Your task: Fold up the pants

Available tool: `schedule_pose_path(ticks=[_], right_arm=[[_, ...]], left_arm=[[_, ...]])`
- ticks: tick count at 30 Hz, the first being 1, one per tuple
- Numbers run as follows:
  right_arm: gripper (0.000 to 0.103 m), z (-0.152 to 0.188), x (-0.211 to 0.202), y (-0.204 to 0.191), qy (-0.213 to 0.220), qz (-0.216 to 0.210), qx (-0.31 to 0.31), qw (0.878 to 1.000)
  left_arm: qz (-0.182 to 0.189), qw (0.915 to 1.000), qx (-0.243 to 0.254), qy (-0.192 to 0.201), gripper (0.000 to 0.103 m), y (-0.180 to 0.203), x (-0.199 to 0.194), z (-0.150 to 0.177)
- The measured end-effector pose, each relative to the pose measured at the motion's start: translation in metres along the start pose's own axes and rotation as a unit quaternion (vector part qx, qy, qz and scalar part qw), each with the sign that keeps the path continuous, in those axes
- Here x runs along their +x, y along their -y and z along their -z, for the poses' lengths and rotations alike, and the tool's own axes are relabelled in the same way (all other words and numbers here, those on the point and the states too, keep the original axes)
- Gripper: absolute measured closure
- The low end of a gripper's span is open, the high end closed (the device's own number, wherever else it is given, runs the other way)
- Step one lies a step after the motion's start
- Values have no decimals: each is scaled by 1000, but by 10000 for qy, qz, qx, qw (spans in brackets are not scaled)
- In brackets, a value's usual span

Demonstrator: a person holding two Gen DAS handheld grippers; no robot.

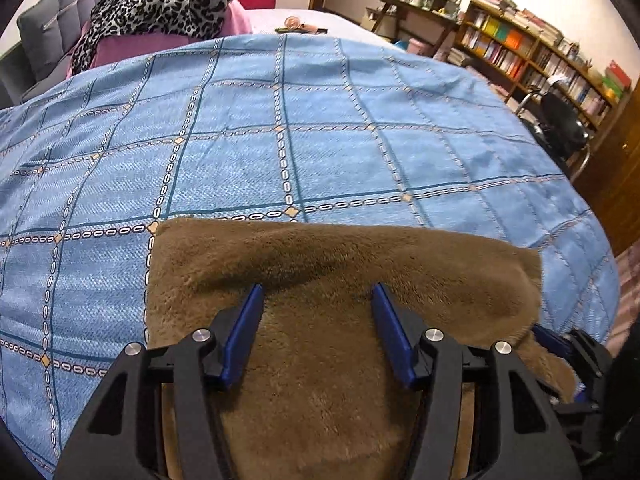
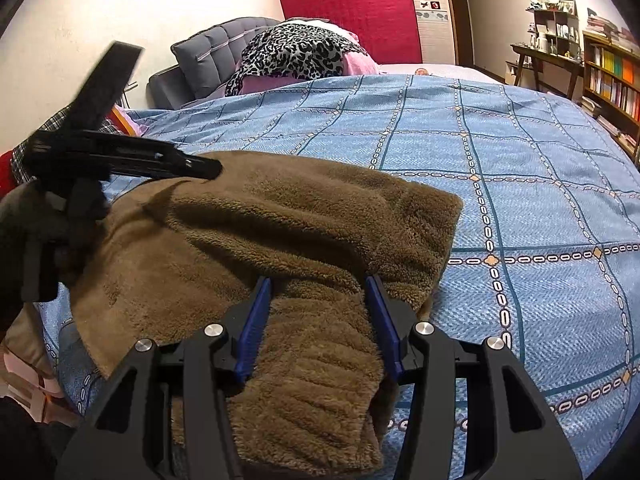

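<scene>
Brown fleece pants [image 1: 340, 256] lie folded into a thick stack on the blue checked bedspread [image 1: 280, 140]. My left gripper [image 1: 318, 288] hovers over the stack with its blue pads apart. Fleece shows in the gap below, and neither pad presses on it. In the right wrist view the left gripper [image 2: 212, 169] reaches in from the left above the pants [image 2: 280, 220] and throws a shadow on them. My right gripper [image 2: 318, 280] is shut on the ribbed near end of the pants, a thick bundle between its pads. The right gripper [image 1: 556, 340] also shows at the stack's right corner in the left wrist view.
The bedspread [image 2: 520, 200] stretches far and right of the pants. At the head of the bed lie a leopard-print cloth [image 2: 296, 56] on pink pillows and grey cushions [image 2: 208, 52]. Bookshelves [image 1: 540, 56] and a dark chair [image 1: 564, 120] stand beyond the bed's right edge.
</scene>
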State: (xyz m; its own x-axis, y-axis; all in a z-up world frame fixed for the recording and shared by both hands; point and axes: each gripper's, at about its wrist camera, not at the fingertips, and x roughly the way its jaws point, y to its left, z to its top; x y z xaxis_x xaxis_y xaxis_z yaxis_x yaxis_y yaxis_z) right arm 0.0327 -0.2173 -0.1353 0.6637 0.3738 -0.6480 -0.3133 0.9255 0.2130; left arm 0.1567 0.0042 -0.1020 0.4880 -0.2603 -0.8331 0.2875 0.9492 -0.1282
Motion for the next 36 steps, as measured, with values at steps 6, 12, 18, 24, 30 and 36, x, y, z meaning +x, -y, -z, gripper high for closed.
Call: schedule_pose_path(ticks=[6,12,18,24,30,36], right_arm=[[53,1,2,-1,20,-7,-12,10000],[53,0,1,-1,-5,-37,57,10000],[52,-7,-5,-1,-35,-85,221,9997],[46,-18,-29,5,81,-274,723,9970],[25,-17,-36,27,-13,-71,1241,9922],[25,-15,-25,39,-245,-343,1649,9854]], left_arm=[[-20,10000,5,51,44,-7,17,5],[352,9986,-179,360,41,-14,-2,11],[520,9960,-207,701,23,-10,-45,20],[450,9946,-447,825,14,-26,-75,35],[277,9928,-924,715,12,-55,-83,53],[406,9896,-1301,461,12,-78,-76,68]])
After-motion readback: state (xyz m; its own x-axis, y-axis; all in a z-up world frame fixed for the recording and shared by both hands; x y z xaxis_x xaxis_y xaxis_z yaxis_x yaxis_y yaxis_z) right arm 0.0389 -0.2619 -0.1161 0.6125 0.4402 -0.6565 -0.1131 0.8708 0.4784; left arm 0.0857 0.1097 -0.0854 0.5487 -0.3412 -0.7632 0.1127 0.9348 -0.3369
